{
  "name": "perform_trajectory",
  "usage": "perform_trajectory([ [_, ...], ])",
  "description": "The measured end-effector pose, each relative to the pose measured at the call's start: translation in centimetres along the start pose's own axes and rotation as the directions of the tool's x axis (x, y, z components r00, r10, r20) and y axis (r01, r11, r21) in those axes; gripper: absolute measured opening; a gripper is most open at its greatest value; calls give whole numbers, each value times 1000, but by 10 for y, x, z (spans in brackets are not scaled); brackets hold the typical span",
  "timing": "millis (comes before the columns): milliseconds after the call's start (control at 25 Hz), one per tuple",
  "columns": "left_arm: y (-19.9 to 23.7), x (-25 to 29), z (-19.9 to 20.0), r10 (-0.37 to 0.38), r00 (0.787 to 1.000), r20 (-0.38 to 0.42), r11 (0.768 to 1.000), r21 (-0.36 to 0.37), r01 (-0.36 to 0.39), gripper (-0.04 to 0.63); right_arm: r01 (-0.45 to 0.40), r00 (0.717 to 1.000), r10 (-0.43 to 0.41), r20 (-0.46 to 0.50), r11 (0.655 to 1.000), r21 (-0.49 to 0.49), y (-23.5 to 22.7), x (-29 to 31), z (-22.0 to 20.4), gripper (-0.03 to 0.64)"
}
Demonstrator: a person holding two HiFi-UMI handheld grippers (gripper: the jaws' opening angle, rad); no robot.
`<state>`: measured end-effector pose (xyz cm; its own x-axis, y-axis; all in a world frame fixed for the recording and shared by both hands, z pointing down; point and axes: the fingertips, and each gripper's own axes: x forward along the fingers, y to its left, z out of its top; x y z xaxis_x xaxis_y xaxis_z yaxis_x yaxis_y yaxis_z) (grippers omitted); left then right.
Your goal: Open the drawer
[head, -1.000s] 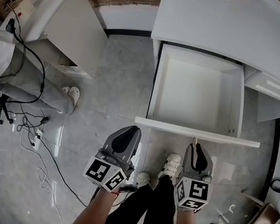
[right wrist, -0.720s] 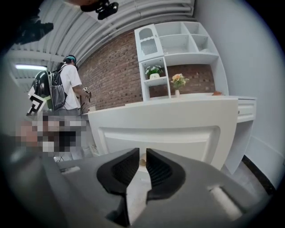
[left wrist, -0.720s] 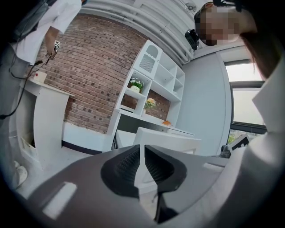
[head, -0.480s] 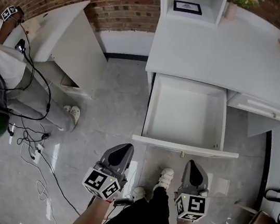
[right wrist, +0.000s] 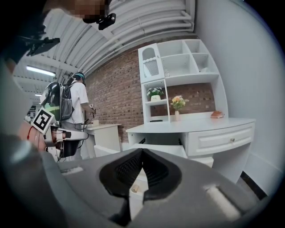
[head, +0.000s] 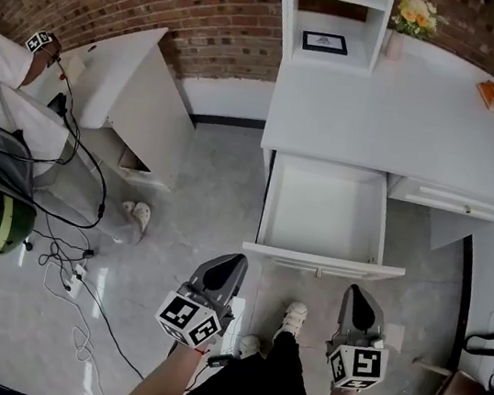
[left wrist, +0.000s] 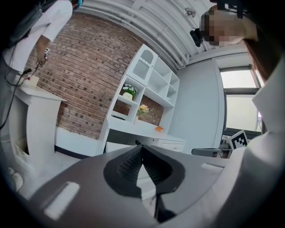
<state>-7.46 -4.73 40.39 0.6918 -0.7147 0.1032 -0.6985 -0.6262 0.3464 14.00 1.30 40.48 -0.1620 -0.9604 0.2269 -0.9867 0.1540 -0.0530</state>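
The white desk [head: 401,105] has its drawer [head: 324,209] pulled fully out toward the person and empty, and the left gripper [head: 233,262] and right gripper [head: 354,293], jaws together on nothing, have backed well clear of its knob [head: 318,272], so the opening looks finished.

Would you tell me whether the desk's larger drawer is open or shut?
Open: the drawer stands pulled well out from the desk, and the head view shows its bare white inside.
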Motion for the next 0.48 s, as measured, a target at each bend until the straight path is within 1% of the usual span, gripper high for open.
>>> perform_trajectory([
  [160,-10,-4,21,-5,1000,27,1000,5,4,3,-3,1000,3,30,1000,6,-1,-14,22,3],
  [320,-20,-7,45,-13,998,58,1000,11,13,3,-3,998,3,56,1000,-8,-1,-24,47,3],
  [400,-24,-7,56,-17,998,60,1000,-1,17,3,-2,998,2,66,1000,2,-2,-28,55,3],
  [480,-29,-7,62,-28,998,59,1000,5,28,3,-8,998,7,70,1000,9,-3,-32,63,3],
])
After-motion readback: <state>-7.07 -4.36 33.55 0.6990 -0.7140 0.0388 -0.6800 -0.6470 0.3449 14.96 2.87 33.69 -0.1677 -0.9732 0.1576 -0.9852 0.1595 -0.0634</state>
